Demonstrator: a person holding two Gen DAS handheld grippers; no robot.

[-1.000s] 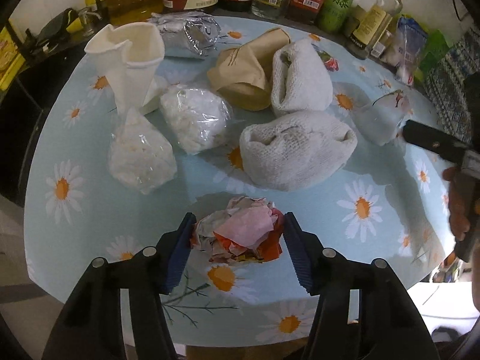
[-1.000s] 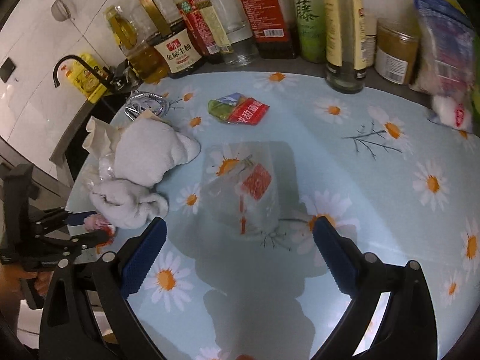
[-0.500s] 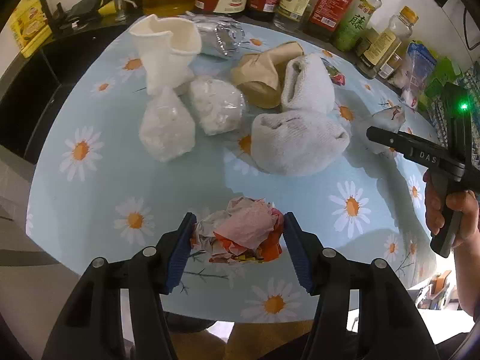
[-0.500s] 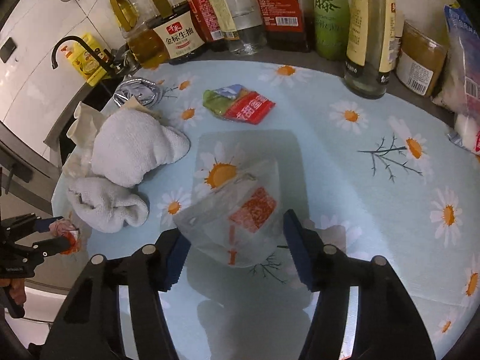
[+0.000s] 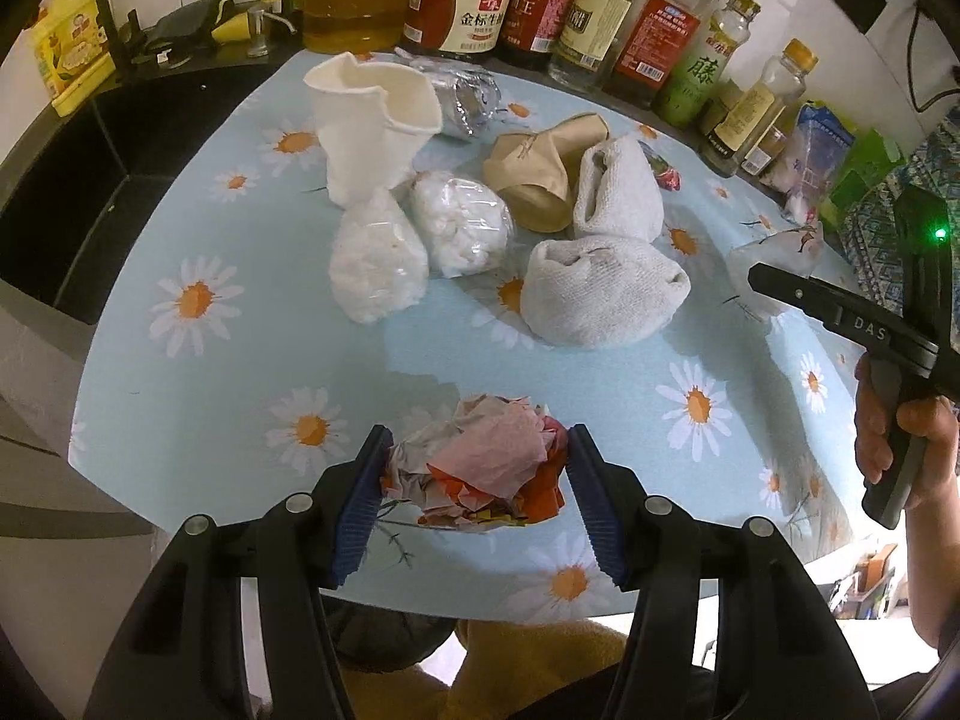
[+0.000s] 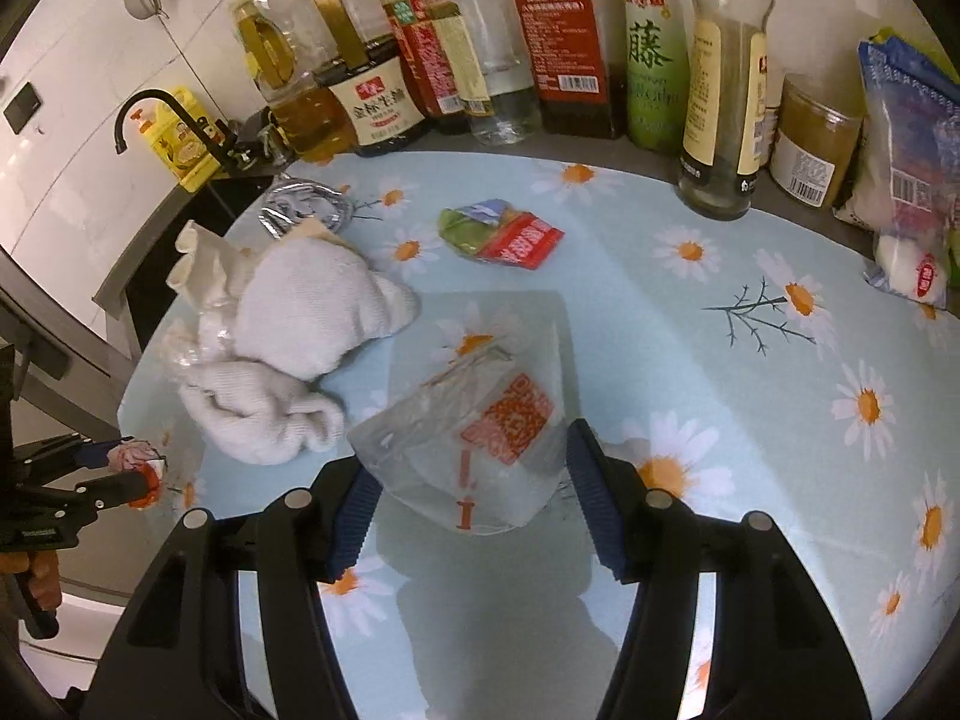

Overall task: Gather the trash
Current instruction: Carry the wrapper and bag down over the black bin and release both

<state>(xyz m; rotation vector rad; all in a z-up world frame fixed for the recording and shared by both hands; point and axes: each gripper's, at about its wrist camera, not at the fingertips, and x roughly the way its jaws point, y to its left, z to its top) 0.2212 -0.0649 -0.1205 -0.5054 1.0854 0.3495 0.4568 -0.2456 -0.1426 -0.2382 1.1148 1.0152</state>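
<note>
Down at the lower centre of the left wrist view, your left gripper (image 5: 474,468) is about a third open and clamped on a crumpled paper wad (image 5: 480,468), pink and orange, pads pressing both sides. The wad hangs over the near edge of the daisy tablecloth (image 5: 210,372), lifted clear of it by the look of it. It's a round lump with no real long axis and points nowhere.

Moving right: two plastic bags of white bits (image 5: 420,246), a crushed white cup (image 5: 372,120), a brown paper bag (image 5: 540,174) and two white towels (image 5: 606,294) sit mid-frame, well apart from the wad. All of it lies ahead of and above your left gripper in frame, closer to that hand than to the other.

Far right of that view is your right hand (image 5: 900,438) on its handle.

Right wrist view, lower centre: your right gripper (image 6: 471,480) has just been closing, now about half open, with a clear plastic bag (image 6: 474,450) with red print between the pads. Right pad touches the bag; the left side is less clear, but it looks gripped. Bag's long axis runs lower left to upper right, across the jaws, printed end pointing upper right. A red-green wrapper (image 6: 504,234) lies beyond it, upper centre.

My read: both hands are loaded; the next move is a carry-off, not another pick.
</note>
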